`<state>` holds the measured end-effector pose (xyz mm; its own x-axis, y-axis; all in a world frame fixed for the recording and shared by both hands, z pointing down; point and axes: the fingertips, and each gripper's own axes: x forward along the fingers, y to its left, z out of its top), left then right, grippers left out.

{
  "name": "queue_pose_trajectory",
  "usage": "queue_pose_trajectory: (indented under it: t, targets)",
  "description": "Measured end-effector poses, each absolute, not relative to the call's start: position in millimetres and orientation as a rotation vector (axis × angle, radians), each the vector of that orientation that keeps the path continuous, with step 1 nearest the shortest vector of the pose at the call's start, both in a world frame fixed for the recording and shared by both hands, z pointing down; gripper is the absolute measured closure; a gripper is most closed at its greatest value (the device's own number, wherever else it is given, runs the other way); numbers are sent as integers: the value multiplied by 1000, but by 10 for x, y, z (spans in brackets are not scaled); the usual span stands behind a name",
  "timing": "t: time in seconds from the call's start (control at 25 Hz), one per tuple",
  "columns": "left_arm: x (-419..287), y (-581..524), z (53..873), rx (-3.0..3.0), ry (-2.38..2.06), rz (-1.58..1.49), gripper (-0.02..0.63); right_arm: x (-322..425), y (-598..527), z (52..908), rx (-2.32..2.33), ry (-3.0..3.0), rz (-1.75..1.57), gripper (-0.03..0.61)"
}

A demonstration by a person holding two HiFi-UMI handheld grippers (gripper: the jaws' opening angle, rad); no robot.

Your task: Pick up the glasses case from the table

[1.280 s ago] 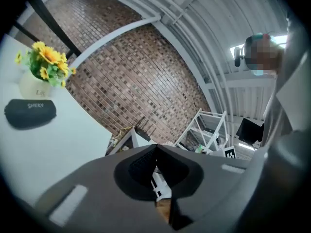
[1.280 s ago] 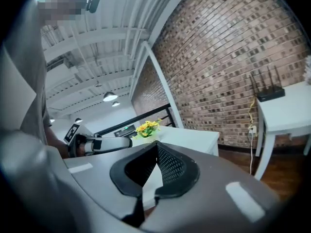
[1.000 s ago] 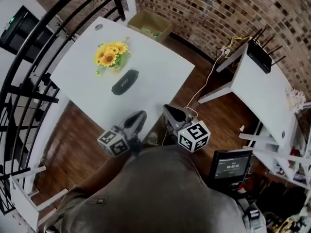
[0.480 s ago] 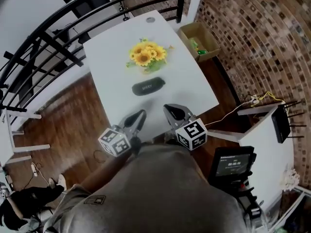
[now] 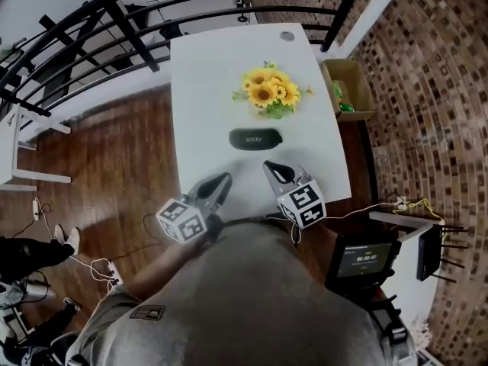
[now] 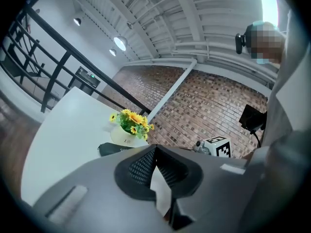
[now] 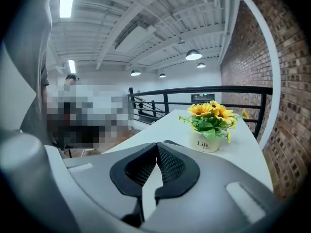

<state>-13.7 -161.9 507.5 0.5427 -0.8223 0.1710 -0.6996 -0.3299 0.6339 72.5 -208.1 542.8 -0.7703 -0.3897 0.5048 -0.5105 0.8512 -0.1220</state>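
Note:
The black glasses case [image 5: 256, 139] lies on the white table [image 5: 206, 90], just in front of a pot of sunflowers [image 5: 268, 94]. Both grippers hover over the table's near edge, short of the case. My left gripper [image 5: 223, 179] is shut and empty, and so is my right gripper [image 5: 269, 165]. In the left gripper view the jaws [image 6: 154, 147] meet at their tips; the case's end [image 6: 108, 149] peeks out above them, below the flower pot [image 6: 127, 138]. In the right gripper view the shut jaws [image 7: 156, 145] hide the case; only the pot [image 7: 210, 143] shows.
A black railing [image 5: 114, 21] runs along the table's far and left sides. An open cardboard box [image 5: 348, 90] stands on the wooden floor by the brick wall at the right. A small screen [image 5: 360, 258] hangs at my right side. Cables lie on the floor at the left.
The view has swung round, so the table and case now lie straight ahead instead of off to the left. Both grippers stay shut and have come over the table's near edge.

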Motion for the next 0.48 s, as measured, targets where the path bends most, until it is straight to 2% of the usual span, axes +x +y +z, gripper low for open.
queue_pose_trajectory:
  t: [0.2, 0.48]
  targets:
    - [-212, -1630, 5146, 2083, -1258, -234, 612, 551, -2253, 5619, 487, -2469, 173, 484]
    - [-353, -1643, 5276, 2019, -1325, -246, 612, 292, -2414, 6035, 193, -2275, -124, 314]
